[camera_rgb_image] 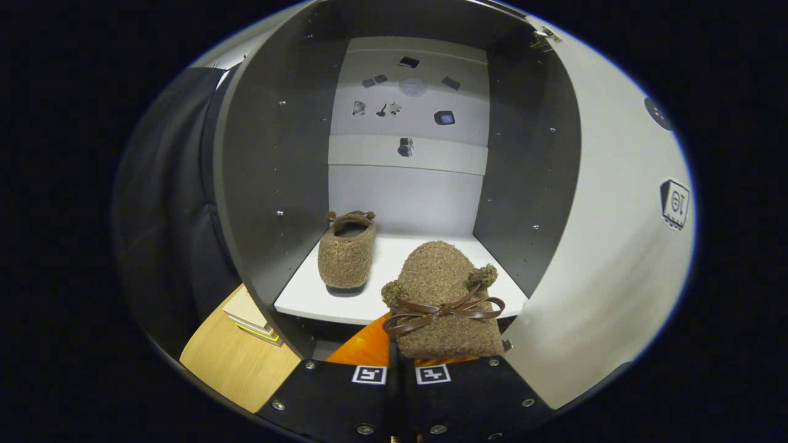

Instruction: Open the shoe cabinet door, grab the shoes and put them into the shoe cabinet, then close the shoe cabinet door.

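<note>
Far left: dark cloth hangs beside the cabinet (277, 184). Below it, a wooden surface (228, 357) with a flat light block (249, 314) lying against the cabinet's foot.

Cabinet stands open, grey side walls, white shelf (394, 289) inside. Back wall white, with small dark stickers (406, 92) scattered on its upper part.

First slipper (347, 251) sits on the left part of the shelf, toe toward the camera, heel opening toward the back wall, upright.

Centre, low: gripper (400, 369), jaws drawn close together, pinching the heel end of the second slipper (446, 301). This slipper points toe-first into the cabinet, above the shelf's front edge, right of the first and apart from it. Brown bow and two pom-poms show on top. Whether it touches the shelf, cannot tell. Orange patch (366, 347) under it, just ahead of the jaws.

Right: open door (609, 258), white, swung wide, hinge (545, 38) at top, a sticker (675, 203) on its inner face.
</note>
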